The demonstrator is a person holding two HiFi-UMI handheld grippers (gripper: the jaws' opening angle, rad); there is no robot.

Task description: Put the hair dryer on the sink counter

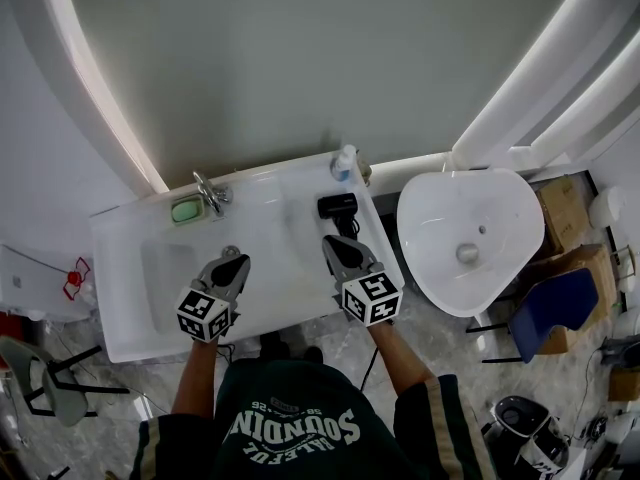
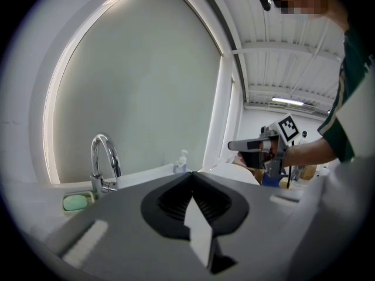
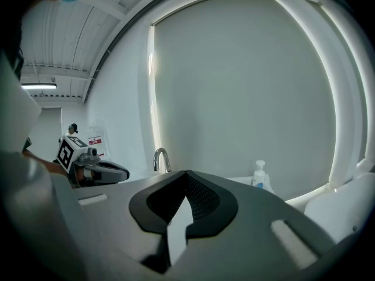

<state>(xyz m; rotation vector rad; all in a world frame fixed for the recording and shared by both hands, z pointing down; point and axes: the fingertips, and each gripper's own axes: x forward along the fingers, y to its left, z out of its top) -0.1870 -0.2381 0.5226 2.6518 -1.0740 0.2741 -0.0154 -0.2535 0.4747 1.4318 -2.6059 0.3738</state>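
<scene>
While you are holding both grippers low over the front of the white sink counter [image 1: 290,268], the hair dryer [image 1: 338,207] is lying on that counter, to the right of the sunken basin [image 1: 165,273] and toward the back edge. Its black barrel is lying crosswise, with its long axis running left to right along the counter. Its handle is pointing back toward you, at the tips of your right gripper [image 1: 333,242]. Which end of the barrel is the nozzle I cannot tell from above. The handle's end is sitting just ahead of those tips, and the head view is not showing clearly whether they are touching it. Your right gripper's jaws are pressing together with nothing between them, so that claw is clenched and empty. Your left gripper [image 1: 237,260] is hovering just right of the basin, apart from the dryer, its jaws likewise meeting at the tips on nothing. Behind the basin a chrome faucet [image 1: 209,192] is standing with a green soap bar [image 1: 185,209] just to its left. A pump bottle [image 1: 343,162] is standing at the back edge, just beyond the dryer.
</scene>
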